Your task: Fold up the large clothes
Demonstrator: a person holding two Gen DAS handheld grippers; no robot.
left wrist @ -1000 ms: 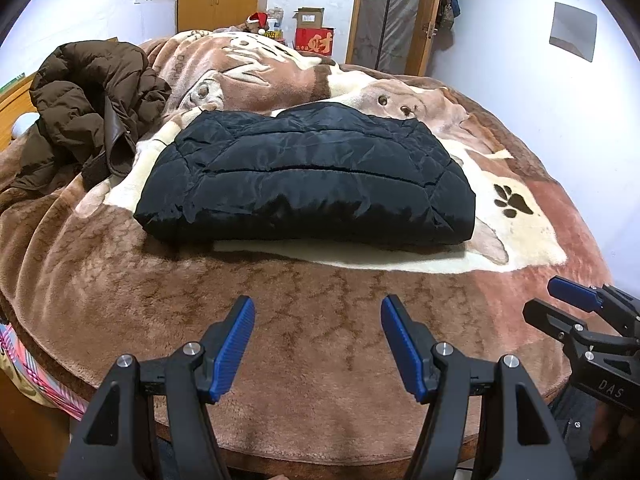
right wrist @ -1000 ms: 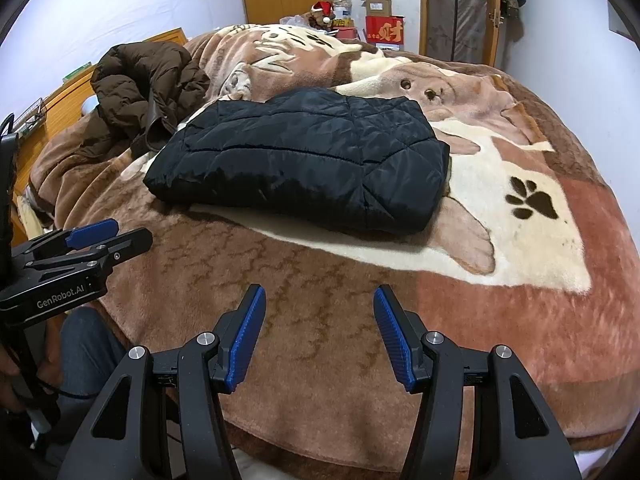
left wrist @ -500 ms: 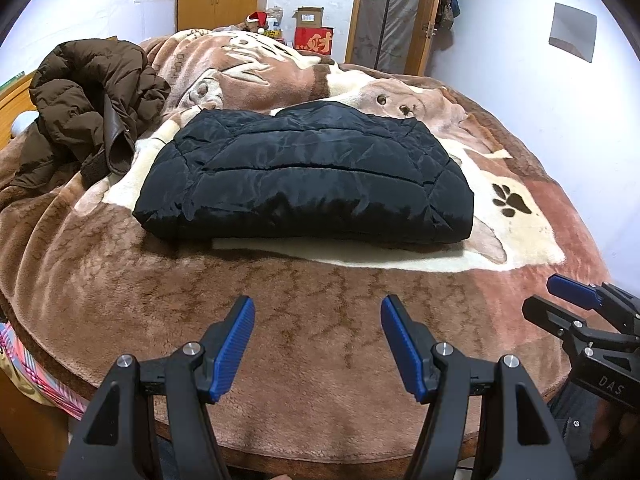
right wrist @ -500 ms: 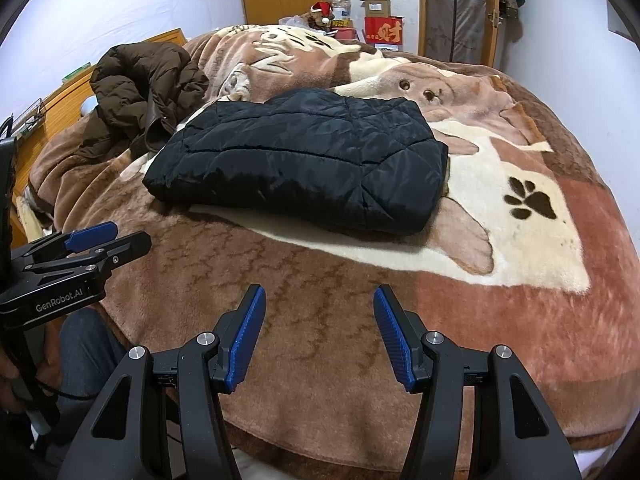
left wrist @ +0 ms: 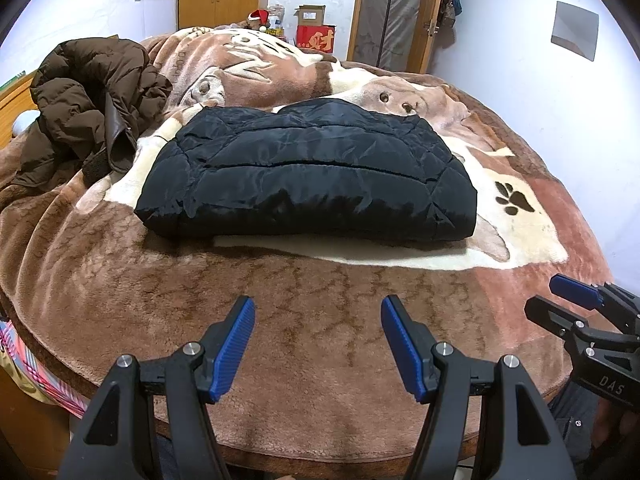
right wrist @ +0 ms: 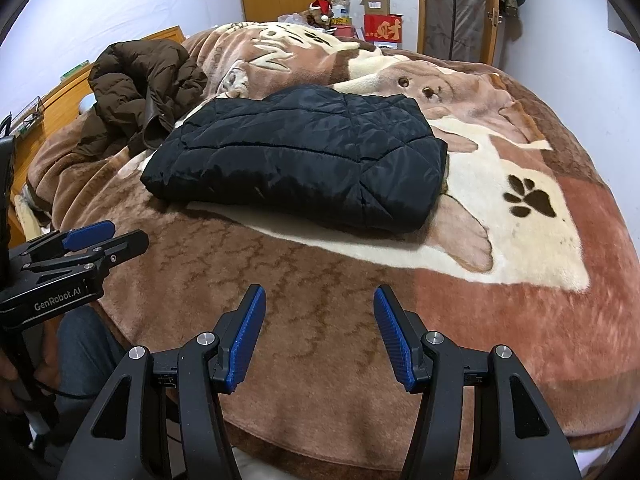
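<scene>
**Black jacket folded on the bed, both tongs wide and empty**

Upper left of the left wrist view, a brown puffer coat (left wrist: 88, 100) lies crumpled in a heap on the bed's brown blanket (left wrist: 120, 264). Just right of it, at frame centre, sits the black quilted jacket (left wrist: 308, 176), folded into a flat rectangle on the cream patch of the blanket. Bottom centre, the left tongs (left wrist: 318, 332) hang over bare blanket, blue pads spread wide, gripping nothing, well short of the jacket. At the right edge the right tongs (left wrist: 568, 296) poke in sideways.

Over to the right wrist view: left tongs (right wrist: 106, 238) at the left edge, jacket (right wrist: 304, 156) upper centre, a paw print (right wrist: 528, 196) to its right. Right tongs (right wrist: 320, 320) at bottom centre, also wide apart and empty.
</scene>
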